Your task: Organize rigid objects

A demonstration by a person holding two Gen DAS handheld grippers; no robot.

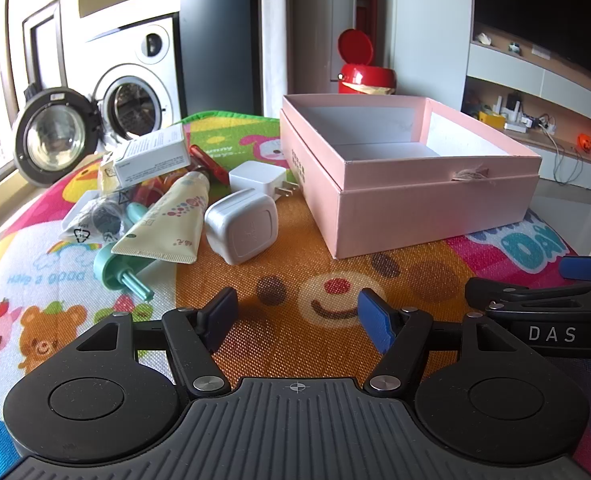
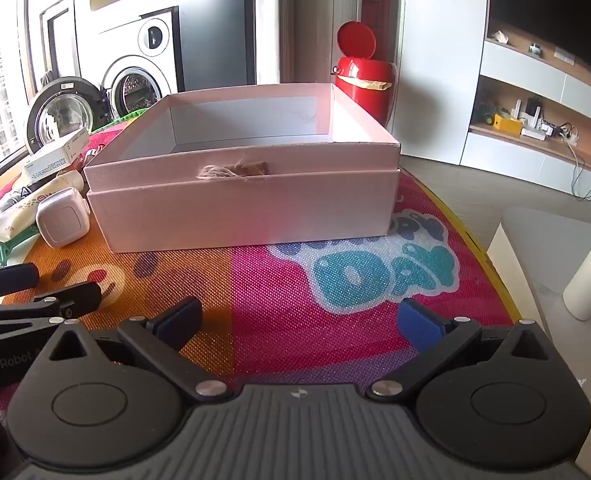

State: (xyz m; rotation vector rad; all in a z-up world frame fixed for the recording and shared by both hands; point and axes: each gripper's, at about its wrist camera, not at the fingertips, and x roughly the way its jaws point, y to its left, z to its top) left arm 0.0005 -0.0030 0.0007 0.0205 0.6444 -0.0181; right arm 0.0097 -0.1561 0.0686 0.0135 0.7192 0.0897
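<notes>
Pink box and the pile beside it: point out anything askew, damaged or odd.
The pink box sits in its own lid, and frayed twine hangs at its front rim. Left of it, the items lie heaped: a cream tube rests across a teal tool, and a white carton is tilted on top. Nothing spilled.

Mat: you have a colourful cartoon play mat (image 1: 303, 240) underneath everything.
Washer: at your 11 o'clock, washing machine (image 1: 135, 96), door (image 1: 55, 136) swung open.
Bin: at 12 o'clock, red bin (image 2: 365, 80), lid up.
</notes>
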